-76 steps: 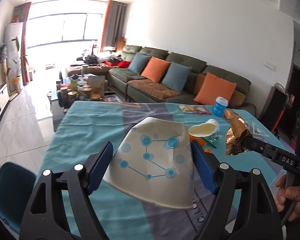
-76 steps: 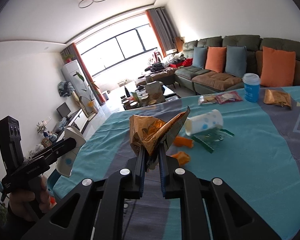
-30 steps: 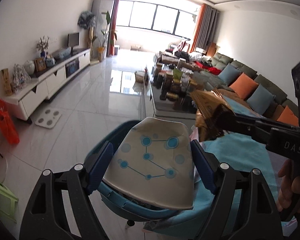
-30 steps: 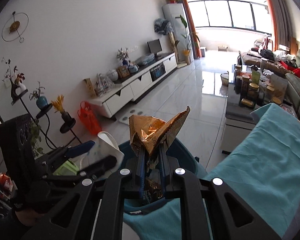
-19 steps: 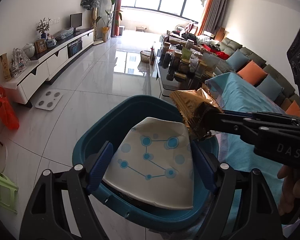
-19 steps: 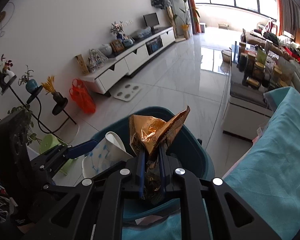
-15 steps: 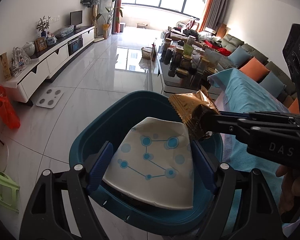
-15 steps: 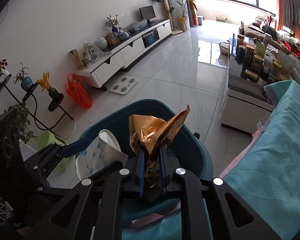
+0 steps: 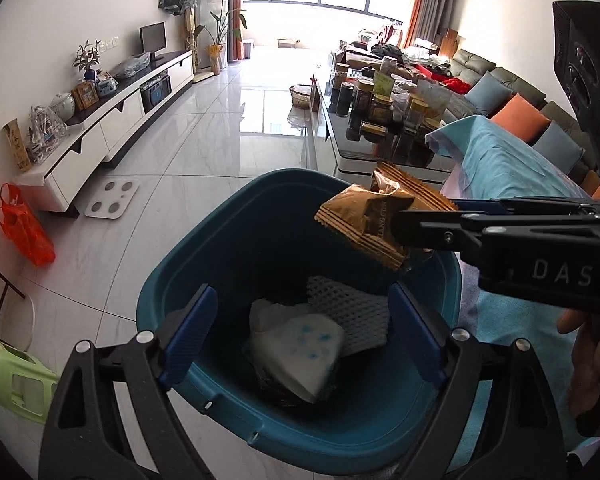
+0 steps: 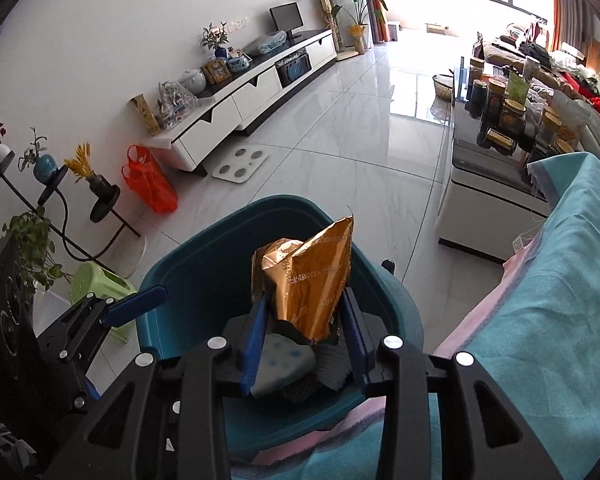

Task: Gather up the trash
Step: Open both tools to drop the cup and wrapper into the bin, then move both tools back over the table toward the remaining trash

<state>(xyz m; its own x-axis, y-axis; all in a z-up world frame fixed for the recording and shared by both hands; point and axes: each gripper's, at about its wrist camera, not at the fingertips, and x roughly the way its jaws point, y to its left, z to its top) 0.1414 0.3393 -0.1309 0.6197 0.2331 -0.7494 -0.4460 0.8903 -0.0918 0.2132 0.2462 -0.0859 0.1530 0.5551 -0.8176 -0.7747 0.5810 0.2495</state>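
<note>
Both grippers hang over the dark teal plastic bin (image 9: 204, 280) so trash drops in. Left gripper (image 9: 300, 332) wide apart, empty; its crumpled white dotted paper cup (image 9: 300, 350) lies inside w/ other trash. Right gripper (image 10: 304, 332) jaws just been opening, crinkled gold foil wrapper (image 10: 308, 280) loose between them, abt to fall.

Gold wrapper (image 10: 308, 280), teal bin (image 9: 204, 264), blue-dotted white cup (image 9: 300, 348).

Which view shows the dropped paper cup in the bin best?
Left wrist: the paper cup lies unobstructed in the bin. In the right wrist view, the right claw and gold wrapper cover most of it.
</note>
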